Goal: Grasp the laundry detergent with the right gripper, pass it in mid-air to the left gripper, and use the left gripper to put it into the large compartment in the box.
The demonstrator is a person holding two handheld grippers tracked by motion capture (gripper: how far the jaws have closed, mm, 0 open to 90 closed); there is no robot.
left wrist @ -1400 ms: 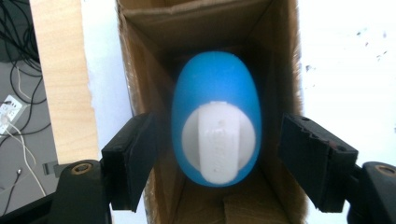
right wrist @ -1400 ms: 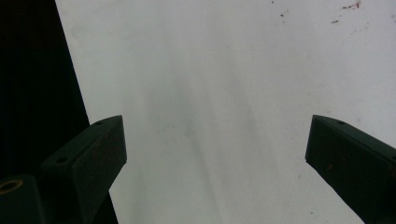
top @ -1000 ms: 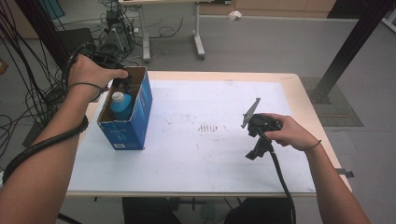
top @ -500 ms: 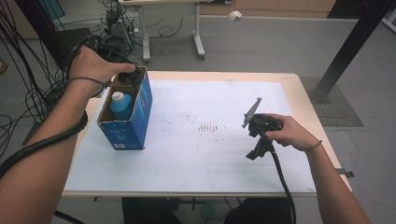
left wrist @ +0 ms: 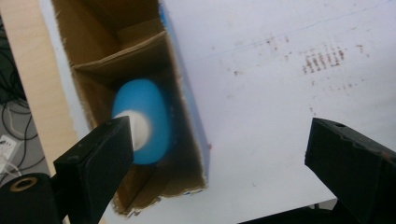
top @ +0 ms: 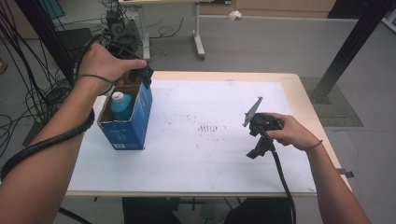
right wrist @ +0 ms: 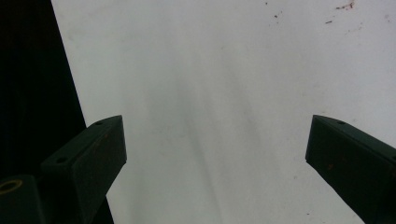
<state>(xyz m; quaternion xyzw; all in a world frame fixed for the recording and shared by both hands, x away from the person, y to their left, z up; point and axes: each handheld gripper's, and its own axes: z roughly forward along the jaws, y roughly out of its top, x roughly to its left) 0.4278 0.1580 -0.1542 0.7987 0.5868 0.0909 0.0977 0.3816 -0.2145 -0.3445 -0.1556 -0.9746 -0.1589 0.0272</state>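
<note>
Now the left gripper (top: 145,73) has lifted clear of the blue carton (top: 127,122), its jaws just opened wide and holding nothing. Below them, the blue bottle (left wrist: 142,120) with the white cap stands inside the carton, blurred. The right gripper (right wrist: 215,154) has kept still, released over the white table (top: 196,154); its tips are hard to see from above.

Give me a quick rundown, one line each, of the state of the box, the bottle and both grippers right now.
Blue box: upright on the table, top open, cardboard divider inside.
Blue bottle: standing inside the box, white cap on.
Left gripper: above the box's far end, jaws just opened wide, nothing between them.
Right gripper: jaws open, empty, over the white table top.
</note>
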